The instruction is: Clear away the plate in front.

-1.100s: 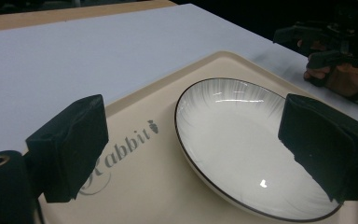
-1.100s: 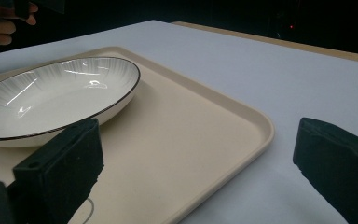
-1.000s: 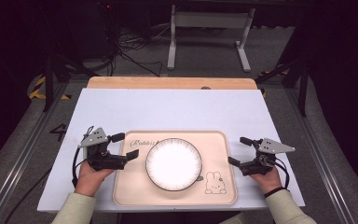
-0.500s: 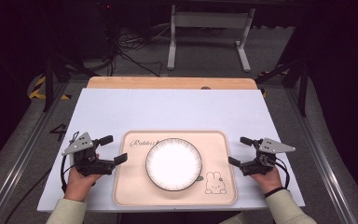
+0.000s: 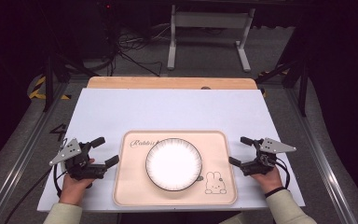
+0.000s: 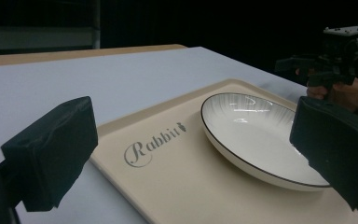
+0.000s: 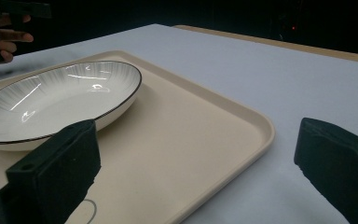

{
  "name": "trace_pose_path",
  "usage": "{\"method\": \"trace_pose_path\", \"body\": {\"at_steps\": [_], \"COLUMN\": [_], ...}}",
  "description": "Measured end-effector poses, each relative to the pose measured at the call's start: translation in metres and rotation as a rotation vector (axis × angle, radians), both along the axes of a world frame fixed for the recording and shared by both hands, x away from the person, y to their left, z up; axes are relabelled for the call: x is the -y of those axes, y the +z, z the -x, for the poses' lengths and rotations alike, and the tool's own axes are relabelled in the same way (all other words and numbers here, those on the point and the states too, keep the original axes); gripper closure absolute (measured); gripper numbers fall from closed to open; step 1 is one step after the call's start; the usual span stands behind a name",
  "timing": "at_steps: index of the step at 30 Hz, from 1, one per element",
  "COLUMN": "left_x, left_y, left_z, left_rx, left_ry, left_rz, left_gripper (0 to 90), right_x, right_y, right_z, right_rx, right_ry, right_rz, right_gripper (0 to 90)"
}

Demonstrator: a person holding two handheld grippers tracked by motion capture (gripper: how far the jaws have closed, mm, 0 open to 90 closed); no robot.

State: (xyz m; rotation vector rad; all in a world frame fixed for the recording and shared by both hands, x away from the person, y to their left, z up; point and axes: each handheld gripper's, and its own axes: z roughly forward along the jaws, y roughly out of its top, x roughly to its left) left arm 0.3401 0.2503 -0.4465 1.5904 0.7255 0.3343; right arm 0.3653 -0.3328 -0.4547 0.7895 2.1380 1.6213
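**Plate set on the tray, both grippers drawn off to the sides**

Evidently the placing looks done: the round white ceramic plate with a thin dark rim (image 5: 173,164) sits flat at the middle of the beige rectangular plastic tray with a rabbit print (image 5: 130,196), and nothing grips it. Judged from this, what is left is little, perhaps only clearing the hands away or a next item (none is on the table).

From the plate, the left gripper (image 5: 101,151) rests at 9 o'clock, just off the tray's edge on the pale blue-grey tabletop (image 5: 177,109); its jaws have just been opening and now stand wide with nothing between them. The right gripper (image 5: 241,150) is at 3 o'clock, beside the tray's other edge, jaws likewise spread wide and empty.

As for containers, the tray holds the plate alone, slightly toward 12 o'clock of the printed rabbit's corner. The plate itself is empty; the left gripper view shows a clean glossy bowl with fine ribbing
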Motion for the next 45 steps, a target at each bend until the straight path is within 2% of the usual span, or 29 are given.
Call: {"method": "trace_pose_path", "body": {"at_steps": [2,4,6,7,10,14,19,20,25,26,28,35,38,41,43,45], "left_x": [-0.001,-0.001,0.0,0.0,-0.002,-0.003,-0.003,-0.001,0.0,0.0,0.001,-0.003,-0.002,0.003,0.004,0.003], "left_y": [-0.002,-0.003,-0.007,-0.007,-0.01,-0.013,-0.015,-0.016,-0.02,-0.022,-0.023,-0.024,-0.024,-0.023,-0.023,-0.023], "left_z": [0.001,0.002,0.003,0.003,0.004,0.005,0.006,0.006,0.005,0.004,0.003,0.003,0.003,0.003,0.003,0.003], "left_rx": [0.015,0.016,0.014,0.014,0.034,0.001,-0.003,-0.009,-0.018,-0.029,-0.036,-0.039,-0.038,-0.032,-0.031,-0.037], "left_ry": [0.011,0.013,0.018,0.018,0.044,0.047,0.052,0.041,0.035,0.025,0.02,0.024,0.022,0.014,0.011,0.013], "left_rz": [-0.023,-0.033,-0.066,-0.066,-0.116,-0.143,-0.179,-0.192,-0.183,-0.164,-0.162,-0.11,-0.123,-0.174,-0.184,-0.176], "left_gripper": [1.5,1.4,1.3,1.3,1.3,0.4,0.3,0.3,0.4,0.4,0.6,1.7,2.3,2.4,2.8,2.7], "right_x": [0.0,0.0,0.001,0.001,0.001,0.001,0.001,0.001,0.001,0.0,-0.001,-0.003,-0.003,-0.003,-0.003,-0.003], "right_y": [0.0,0.0,0.0,0.0,0.0,0.0,0.0,0.0,0.0,0.0,0.0,0.0,0.0,0.0,0.0,0.0], "right_z": [0.0,0.0,0.0,0.0,0.0,0.0,0.0,0.0,0.0,0.0,0.001,0.001,0.001,0.001,0.001,0.001], "right_rx": [0.001,0.001,0.0,0.0,0.0,-0.001,-0.001,-0.002,0.0,0.001,0.004,0.007,0.007,0.005,0.004,0.004], "right_ry": [0.002,0.003,0.006,0.006,0.008,0.007,0.007,0.007,0.008,0.006,0.003,0.0,-0.001,-0.003,-0.003,-0.002], "right_rz": [-0.003,-0.006,-0.007,-0.007,-0.007,-0.008,-0.009,-0.009,-0.005,-0.002,0.01,0.024,0.026,0.028,0.028,0.026], "right_gripper": [0.2,0.2,0.2,0.2,0.2,0.2,0.2,0.2,0.2,0.2,0.2,0.2,0.2,0.2,0.2,0.6]}}
